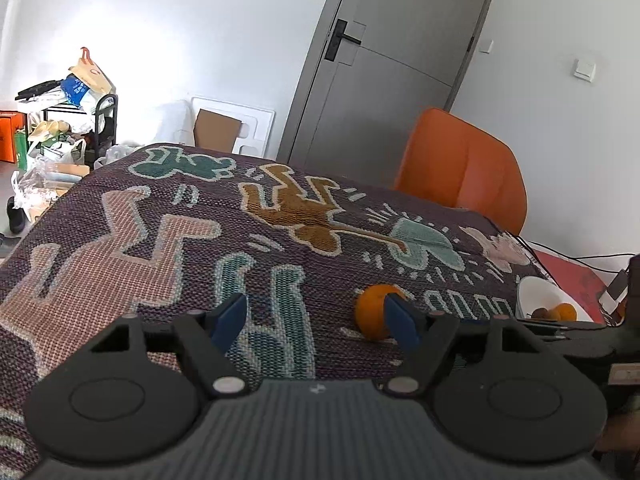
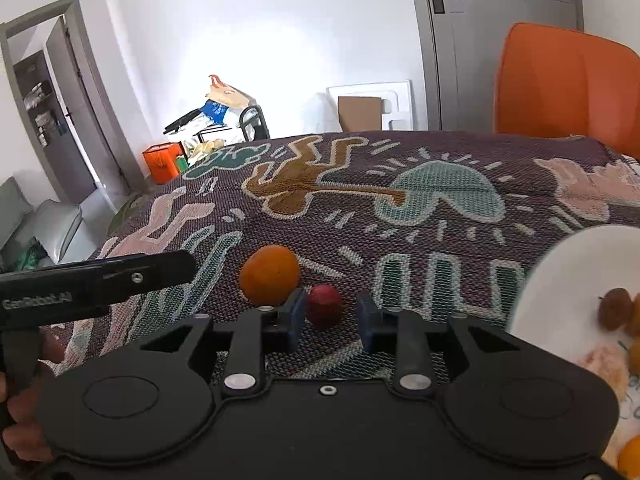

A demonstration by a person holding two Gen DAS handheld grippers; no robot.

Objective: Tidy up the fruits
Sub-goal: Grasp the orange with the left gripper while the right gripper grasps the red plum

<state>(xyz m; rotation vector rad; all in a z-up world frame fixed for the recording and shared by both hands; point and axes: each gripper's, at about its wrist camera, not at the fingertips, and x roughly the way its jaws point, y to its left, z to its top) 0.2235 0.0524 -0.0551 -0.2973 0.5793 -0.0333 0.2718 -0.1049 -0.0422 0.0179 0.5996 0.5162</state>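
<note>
Meanwhile, I saw right gripper point(image 2: 331, 320) jaws parted around red fruit point(image 2: 325, 306), not pinching; left gripper point(image 1: 316, 320) released, beside orange point(image 1: 374, 312).

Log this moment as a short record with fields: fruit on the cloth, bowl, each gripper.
orange: on the patterned cloth, outside the bowl
small red fruit: on the cloth, between the right gripper fingers, not clamped
white bowl: right of the loose fruit, already holds several fruits
left gripper: open, nothing between its fingers, orange just beyond its right finger
</note>
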